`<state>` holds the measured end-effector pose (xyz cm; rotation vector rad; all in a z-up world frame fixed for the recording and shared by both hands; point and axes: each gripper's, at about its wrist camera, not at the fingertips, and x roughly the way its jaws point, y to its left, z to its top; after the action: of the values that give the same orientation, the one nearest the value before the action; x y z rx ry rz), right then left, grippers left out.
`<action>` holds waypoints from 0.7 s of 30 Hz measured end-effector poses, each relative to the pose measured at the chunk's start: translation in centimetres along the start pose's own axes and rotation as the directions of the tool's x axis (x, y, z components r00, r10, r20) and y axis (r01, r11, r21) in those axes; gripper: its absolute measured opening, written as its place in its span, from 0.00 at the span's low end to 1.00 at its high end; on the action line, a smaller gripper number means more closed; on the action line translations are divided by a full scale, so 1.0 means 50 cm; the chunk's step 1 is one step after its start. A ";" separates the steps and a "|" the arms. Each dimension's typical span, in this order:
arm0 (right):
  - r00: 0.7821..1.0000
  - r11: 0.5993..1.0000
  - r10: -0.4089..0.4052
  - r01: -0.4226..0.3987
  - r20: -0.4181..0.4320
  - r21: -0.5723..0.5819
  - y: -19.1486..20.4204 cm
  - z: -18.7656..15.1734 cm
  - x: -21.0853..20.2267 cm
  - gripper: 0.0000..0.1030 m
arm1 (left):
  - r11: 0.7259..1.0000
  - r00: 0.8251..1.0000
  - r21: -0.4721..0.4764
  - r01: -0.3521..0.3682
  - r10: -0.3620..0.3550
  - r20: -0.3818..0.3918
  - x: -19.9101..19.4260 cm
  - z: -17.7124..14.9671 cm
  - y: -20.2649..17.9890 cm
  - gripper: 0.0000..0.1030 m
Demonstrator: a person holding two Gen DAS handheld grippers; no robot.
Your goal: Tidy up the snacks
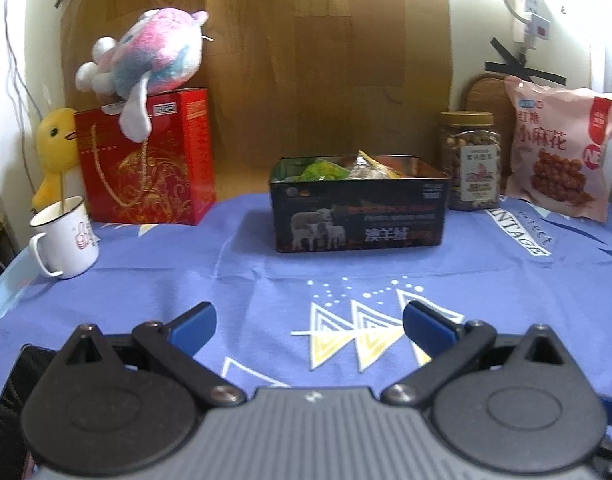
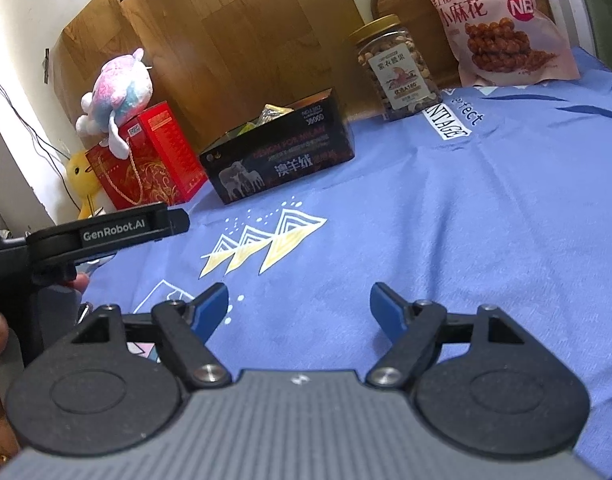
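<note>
Several snack packets already sit inside the open black tin (image 1: pixel 358 208), which I use as my landmark; I can make out a green packet (image 1: pixel 321 170) and a yellowish, crinkled one (image 1: pixel 372 168) poking above its rim. Judging from that, I take the sorting to be well along, though I cannot say how full the tin is below the rim.

Nothing loose lies on the blue cloth (image 1: pixel 265 280) covering the desk in front of the tin. What may be left stands to the right of the tin: a clear jar of nuts with a gold lid (image 1: pixel 470 160) just beside its right wall, and beyond that a pink bag of twisted fried dough (image 1: pixel 562 148) leaning upright. Whether those belong in the tin or stay where they are, I cannot tell.

To the left of the tin stand a red gift bag (image 1: pixel 145 160) with a pastel plush toy (image 1: pixel 145 52) on top, a yellow plush duck (image 1: pixel 55 148) behind it, and a white enamel mug (image 1: pixel 65 236) nearer to me.

My left gripper (image 1: pixel 309 322) hangs over the cloth well short of the tin's front face, fingers spread wide and holding nothing. My right gripper (image 2: pixel 298 312) is likewise spread and empty, further back from the tin and angled toward it, with the jar and bag off ahead to its right. Neither set of fingers touches any snack.
</note>
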<state>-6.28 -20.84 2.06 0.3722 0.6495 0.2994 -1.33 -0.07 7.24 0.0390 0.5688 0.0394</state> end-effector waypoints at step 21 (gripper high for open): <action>0.998 0.998 -0.052 0.053 -0.024 0.022 -0.013 -0.013 -0.016 0.78 | 0.998 0.999 0.034 0.048 -0.048 -0.007 0.007 -0.009 -0.018 1.00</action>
<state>-7.17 -21.56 1.74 0.3736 0.6850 0.2468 -1.27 -0.92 6.63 0.0585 0.5761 -0.0172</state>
